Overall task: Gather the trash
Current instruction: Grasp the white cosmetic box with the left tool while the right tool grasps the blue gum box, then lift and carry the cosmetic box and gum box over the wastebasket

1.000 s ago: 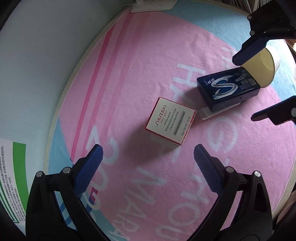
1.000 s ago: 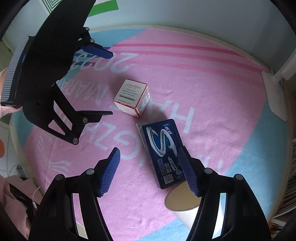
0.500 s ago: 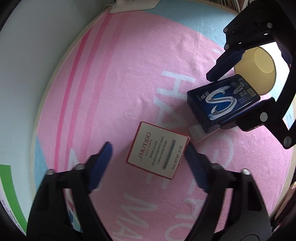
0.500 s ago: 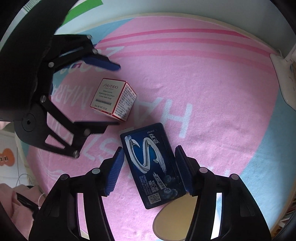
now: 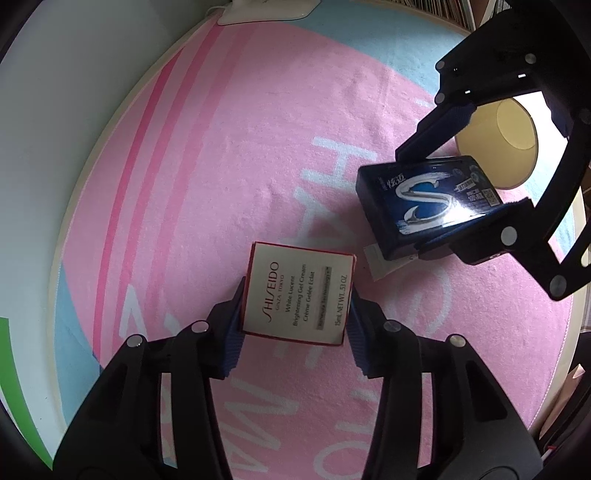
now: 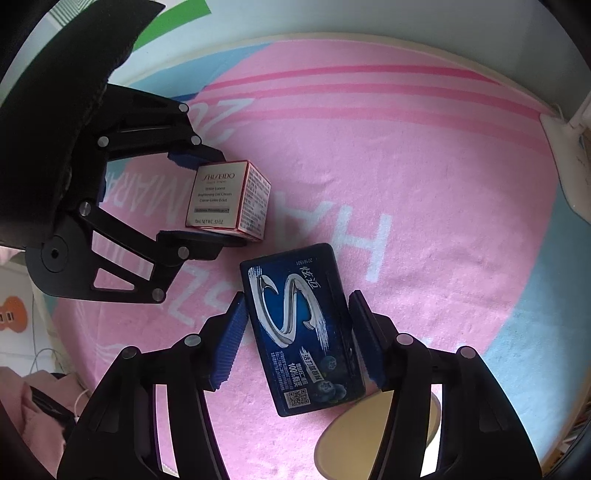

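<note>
Since a second ago both grippers have come down over the round pink rug (image 5: 258, 155), and the left gripper (image 5: 295, 321), then spread wide above the white cream box (image 5: 297, 293), now has that box between its blue pads. Its jaws are closing, and in the left wrist view each pad lies against a side of the box, narrow to the box's width. The box sits near the middle of the rug, on the white lettering, its printed top facing up.

The right gripper (image 6: 299, 336) has dropped around the dark blue gum box (image 6: 301, 328), which a second ago lay ahead of its fingertips. Its pads now flank the long sides of the gum box at about half spread; from the right wrist view the right pad looks to touch the box edge while a thin gap shows at the left pad, so a firm grip cannot be told. The gum box lies just beside the cream box, toward the rug's blue edge band, resting partly on a small white paper slip (image 5: 376, 260).

A paper cup (image 5: 502, 144) lies on its side just beyond the gum box, its open mouth showing, close to the rug's rim. A white flat device (image 5: 258, 9) sits at the rug's far edge.
</note>
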`<action>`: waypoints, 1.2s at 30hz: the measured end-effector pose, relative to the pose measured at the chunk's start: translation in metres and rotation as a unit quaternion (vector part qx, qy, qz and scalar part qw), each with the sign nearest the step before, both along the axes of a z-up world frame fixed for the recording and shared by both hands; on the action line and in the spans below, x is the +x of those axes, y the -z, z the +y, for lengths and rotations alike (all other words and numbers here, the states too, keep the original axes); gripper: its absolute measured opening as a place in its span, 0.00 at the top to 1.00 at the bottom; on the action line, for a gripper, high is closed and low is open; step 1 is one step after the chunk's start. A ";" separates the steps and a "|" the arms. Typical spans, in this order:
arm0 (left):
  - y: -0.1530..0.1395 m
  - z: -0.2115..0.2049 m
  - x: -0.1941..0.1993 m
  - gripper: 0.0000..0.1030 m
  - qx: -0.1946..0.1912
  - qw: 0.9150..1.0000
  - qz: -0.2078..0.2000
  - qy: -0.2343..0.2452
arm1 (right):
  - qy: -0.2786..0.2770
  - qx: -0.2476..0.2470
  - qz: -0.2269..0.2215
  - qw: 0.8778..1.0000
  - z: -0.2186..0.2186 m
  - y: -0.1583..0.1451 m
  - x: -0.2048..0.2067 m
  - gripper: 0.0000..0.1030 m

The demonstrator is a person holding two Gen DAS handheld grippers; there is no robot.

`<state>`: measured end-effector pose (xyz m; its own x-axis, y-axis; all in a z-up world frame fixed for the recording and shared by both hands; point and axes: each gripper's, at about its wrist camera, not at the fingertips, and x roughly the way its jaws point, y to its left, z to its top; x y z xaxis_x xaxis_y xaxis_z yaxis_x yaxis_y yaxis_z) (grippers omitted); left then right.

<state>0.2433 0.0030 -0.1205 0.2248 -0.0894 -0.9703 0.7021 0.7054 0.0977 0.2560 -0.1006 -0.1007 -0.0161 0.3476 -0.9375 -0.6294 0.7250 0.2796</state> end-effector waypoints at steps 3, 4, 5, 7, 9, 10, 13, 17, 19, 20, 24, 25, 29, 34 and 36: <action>-0.002 0.002 -0.005 0.57 0.000 1.000 -0.007 -0.007 | 0.000 0.001 -0.007 1.000 0.001 -0.007 0.001 0.45; -0.006 0.002 -0.008 0.57 0.000 1.000 -0.010 -0.010 | -0.001 0.001 -0.009 1.000 -0.001 -0.011 -0.001 0.45; -0.006 -0.001 -0.003 0.57 0.000 1.000 -0.013 -0.011 | -0.002 0.002 -0.012 1.000 -0.002 -0.015 -0.001 0.46; -0.013 -0.001 -0.006 0.57 -0.001 1.000 -0.022 -0.015 | -0.004 0.005 -0.022 1.000 -0.002 -0.024 -0.004 0.46; -0.020 -0.004 -0.012 0.57 0.001 0.999 -0.030 -0.017 | -0.006 0.009 -0.032 0.999 -0.002 -0.034 -0.007 0.46; -0.023 -0.006 -0.015 0.57 0.002 0.999 -0.034 -0.018 | -0.005 0.012 -0.036 0.999 -0.004 -0.038 -0.008 0.47; -0.034 -0.006 -0.025 0.57 0.005 0.999 -0.047 -0.021 | -0.004 0.020 -0.050 0.999 -0.006 -0.053 -0.012 0.47; -0.043 -0.008 -0.039 0.57 0.009 0.998 -0.059 -0.024 | 0.000 0.029 -0.070 0.997 -0.010 -0.072 -0.028 0.47; -0.047 -0.010 -0.049 0.57 0.012 0.998 -0.065 -0.022 | 0.004 0.034 -0.080 0.996 -0.014 -0.083 -0.037 0.48; -0.050 -0.011 -0.054 0.57 0.014 0.997 -0.068 -0.020 | 0.006 0.037 -0.083 0.996 -0.016 -0.087 -0.041 0.47; -0.063 -0.015 -0.071 0.56 0.014 0.997 -0.075 -0.015 | 0.020 0.046 -0.098 0.994 -0.025 -0.101 -0.063 0.47; -0.066 -0.018 -0.078 0.56 0.015 0.997 -0.077 -0.011 | 0.023 0.047 -0.101 0.994 -0.028 -0.104 -0.067 0.48; -0.076 -0.030 -0.101 0.56 0.016 0.996 -0.082 0.010 | 0.048 0.051 -0.113 0.991 -0.043 -0.114 -0.093 0.47; -0.078 -0.060 -0.133 0.56 0.010 0.995 -0.084 0.052 | 0.092 0.045 -0.119 0.988 -0.072 -0.118 -0.120 0.47; -0.076 -0.075 -0.145 0.56 0.006 0.994 -0.081 0.068 | 0.109 0.041 -0.119 0.986 -0.086 -0.120 -0.133 0.47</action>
